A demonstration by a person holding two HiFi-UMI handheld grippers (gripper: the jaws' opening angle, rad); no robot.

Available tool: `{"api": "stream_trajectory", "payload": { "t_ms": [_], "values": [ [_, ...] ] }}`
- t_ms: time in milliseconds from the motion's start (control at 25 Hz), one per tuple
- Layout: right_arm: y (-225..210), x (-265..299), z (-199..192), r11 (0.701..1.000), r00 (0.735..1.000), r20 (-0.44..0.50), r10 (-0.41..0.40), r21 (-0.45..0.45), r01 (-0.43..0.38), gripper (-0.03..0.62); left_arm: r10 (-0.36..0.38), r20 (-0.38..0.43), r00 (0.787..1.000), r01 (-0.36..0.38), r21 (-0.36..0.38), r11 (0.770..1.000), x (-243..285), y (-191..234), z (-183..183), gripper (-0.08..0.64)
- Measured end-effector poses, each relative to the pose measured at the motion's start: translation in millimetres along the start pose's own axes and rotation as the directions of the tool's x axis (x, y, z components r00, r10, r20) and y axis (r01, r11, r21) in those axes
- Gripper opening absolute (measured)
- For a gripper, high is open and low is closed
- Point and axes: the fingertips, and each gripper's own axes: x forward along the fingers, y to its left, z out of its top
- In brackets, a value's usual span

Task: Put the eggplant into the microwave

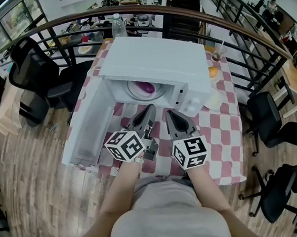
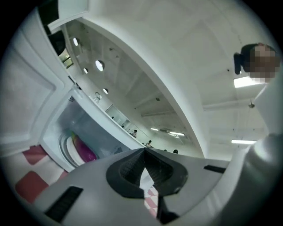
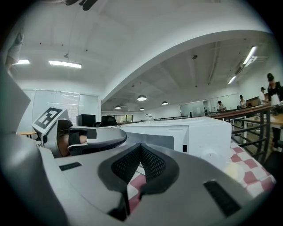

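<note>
The eggplant (image 1: pixel 147 87) is seen lying inside the white microwave (image 1: pixel 157 64), on a white plate (image 1: pixel 134 89) in the cavity; in the left gripper view it shows as a purple shape against the plate. The microwave door (image 1: pixel 90 124) is swung wide open to the left, over the red-and-white checked tablecloth (image 1: pixel 221 130). The left gripper (image 1: pixel 147 114) is held just in front of the opening with its jaws pressed together on nothing, and the right gripper (image 1: pixel 175 119) is held beside it, likewise clenched and empty. The placing step is judged done; what is left, if anything, is the door. For that, the door would have to be reached at its outer edge and pushed round until it latches, with both grippers kept clear of the opening
</note>
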Motion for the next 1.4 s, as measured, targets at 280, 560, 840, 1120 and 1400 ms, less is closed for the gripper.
{"api": "stream_trajectory", "payload": {
  "t_ms": [280, 560, 840, 1120, 1400],
  "values": [
    [2.8, -2.0, 5.4, 1.000, 0.999, 0.032, 0.008, -0.012, -0.008, 0.025, -0.003, -0.037, 0.999, 0.013, 0.267, 0.964, 0.1, -14.9, -6.7, 0.003],
    [6.1, -7.1, 13.2, 1.000, 0.996, 0.086, 0.012, 0.011, -0.013, 0.025, 0.014, -0.078, 0.997, 0.026, 0.495, 0.868, -1.0, -27.3, -11.7, 0.003],
    [13.1, -5.9, 15.4, 1.000, 0.995, 0.095, 0.024, -0.017, -0.022, 0.025, 0.027, -0.087, 0.996, 0.027, 0.560, 0.828, -3.1, -30.3, -11.6, 0.002],
    [10.6, -5.0, 13.4, 0.999, 0.997, 0.082, 0.011, -0.038, -0.008, 0.025, 0.039, -0.106, 0.994, 0.031, 0.593, 0.805, -1.7, -31.9, -17.2, 0.003],
    [11.0, -6.4, 14.5, 0.998, 0.996, 0.089, 0.022, -0.056, -0.017, 0.025, 0.057, -0.115, 0.992, 0.024, 0.598, 0.801, 1.4, -30.2, -21.8, 0.003]
  ]
}}
